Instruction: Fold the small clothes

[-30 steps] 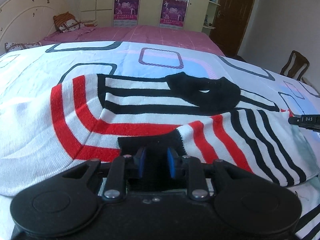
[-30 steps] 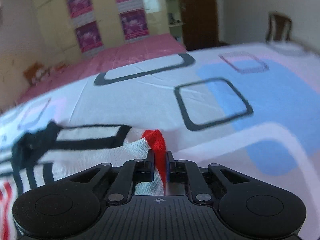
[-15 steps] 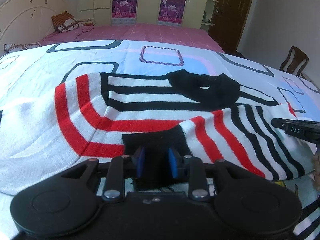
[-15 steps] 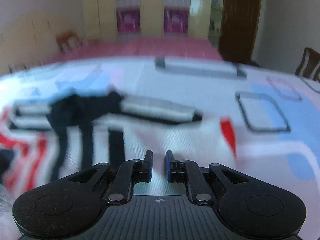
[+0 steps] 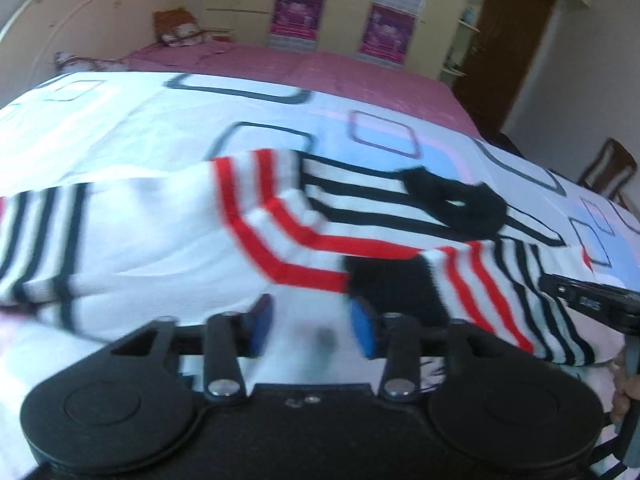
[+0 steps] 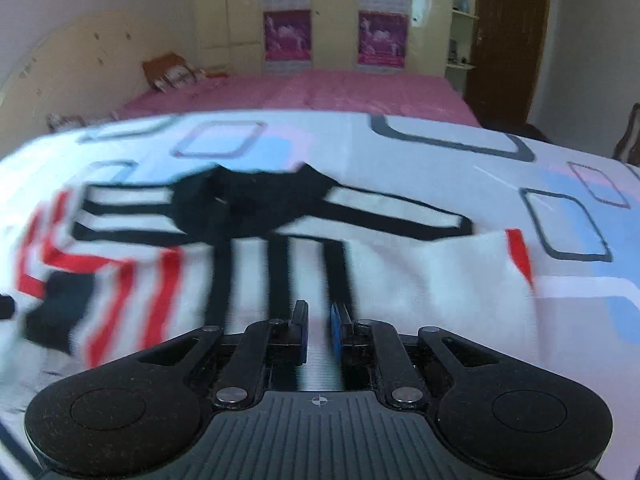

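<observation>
On top of the bed cover (image 5: 140, 128), the striped sweater (image 5: 168, 232) is lying flat, and no box or basket is showing anywhere. From the left wrist view, the sweater's white part with thin black lines is sitting far to the left, its red stripes are bending through the middle, and its black collar (image 5: 456, 204) is lying farther back to the right. The left gripper (image 5: 310, 322) is hanging just over the near edge of the sweater with its blue pads (image 5: 260, 322) spread wide and nothing between them. A folded-over sleeve with a black cuff (image 5: 392, 284) is resting just beside the right pad. From the right wrist view, the right gripper (image 6: 319, 326) is pointing at the sweater (image 6: 420, 276), over the white part, with only a narrow gap between its pads and nothing gripped.
</observation>
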